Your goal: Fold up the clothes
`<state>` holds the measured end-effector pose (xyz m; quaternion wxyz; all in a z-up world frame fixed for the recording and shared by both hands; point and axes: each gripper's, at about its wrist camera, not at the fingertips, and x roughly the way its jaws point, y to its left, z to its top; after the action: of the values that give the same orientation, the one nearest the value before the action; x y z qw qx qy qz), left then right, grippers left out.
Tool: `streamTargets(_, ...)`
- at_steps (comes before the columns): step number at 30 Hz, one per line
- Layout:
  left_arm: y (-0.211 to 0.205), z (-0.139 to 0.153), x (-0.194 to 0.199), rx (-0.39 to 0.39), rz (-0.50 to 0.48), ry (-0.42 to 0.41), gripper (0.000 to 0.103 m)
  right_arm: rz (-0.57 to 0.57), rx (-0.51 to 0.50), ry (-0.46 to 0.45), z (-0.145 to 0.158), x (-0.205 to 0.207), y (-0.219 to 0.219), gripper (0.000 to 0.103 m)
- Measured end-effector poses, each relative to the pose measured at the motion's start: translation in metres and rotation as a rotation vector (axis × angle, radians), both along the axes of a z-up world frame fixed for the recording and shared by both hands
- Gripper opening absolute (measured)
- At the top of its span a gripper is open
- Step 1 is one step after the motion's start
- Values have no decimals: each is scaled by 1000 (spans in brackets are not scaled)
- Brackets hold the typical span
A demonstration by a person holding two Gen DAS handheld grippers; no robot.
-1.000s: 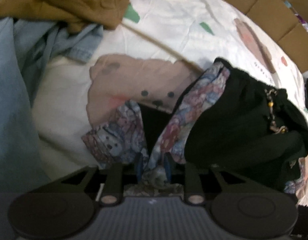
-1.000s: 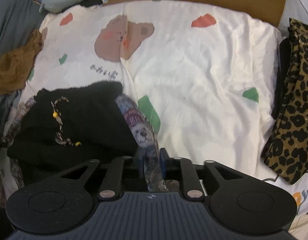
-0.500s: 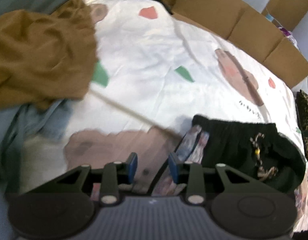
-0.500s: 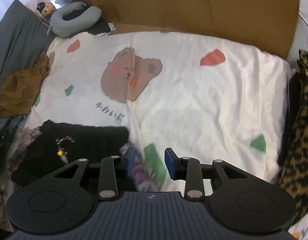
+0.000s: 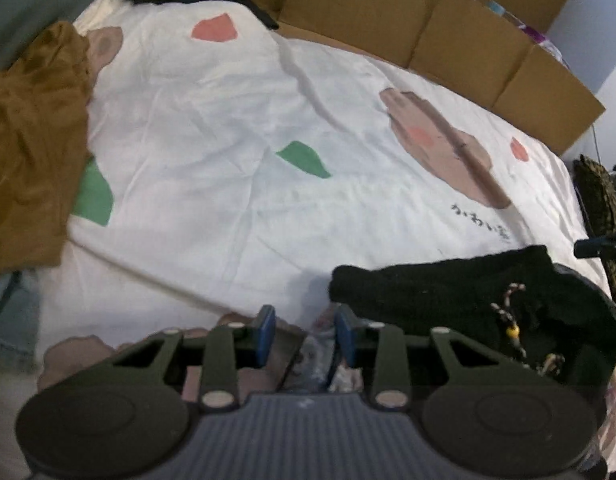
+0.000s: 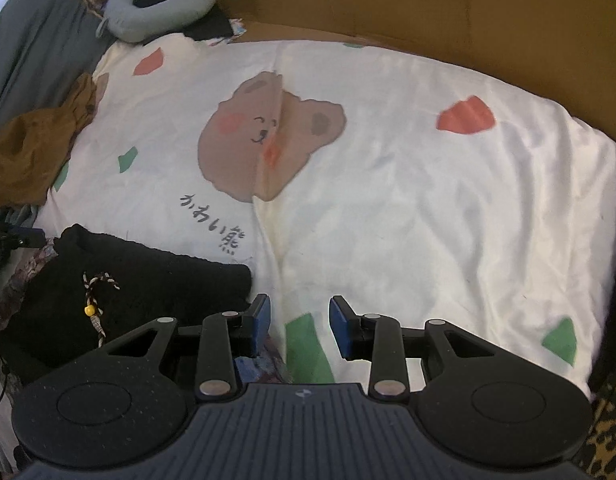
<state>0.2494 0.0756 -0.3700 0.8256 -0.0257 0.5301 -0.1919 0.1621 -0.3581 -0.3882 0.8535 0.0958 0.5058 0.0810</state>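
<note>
While both sets of jaws stand spread with nothing between them, the black garment (image 6: 120, 280) with a floral lining lies bunched at the near edge of the bed, on the bear-print sheet (image 6: 388, 184). The left gripper (image 5: 305, 330) hangs over its left end, the right gripper (image 6: 299, 322) just beside its right end. A brown garment (image 5: 28, 152) lies well apart.

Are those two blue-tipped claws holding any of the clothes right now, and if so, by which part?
Nothing is held. The left gripper and right gripper are both open, above the black folded garment with a floral patterned lining.
</note>
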Motion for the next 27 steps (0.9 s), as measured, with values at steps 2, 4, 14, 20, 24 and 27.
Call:
streamTargets(2, -1, -3, 0, 1, -5, -9, 35, 13, 8, -1, -1, 2, 4, 39)
streamTargets(4, -3, -7, 0, 1, -10, -18, 35, 26, 9, 4, -3, 4, 8, 39)
streamTargets(14, -13, -33, 0, 44, -74, 39, 24, 42, -27, 34, -19, 9, 19, 39)
streamTargets(20, -17, -41, -1, 72, -88, 46, 25, 59, -43, 65, -29, 9, 24, 39)
streamTargets(24, -19, -46, -2, 90, -95, 47, 26, 74, -53, 83, -35, 7, 29, 39)
streamTargets(27, -20, -47, -2, 100, -102, 47, 24, 101, -58, 93, -38, 4, 35, 39)
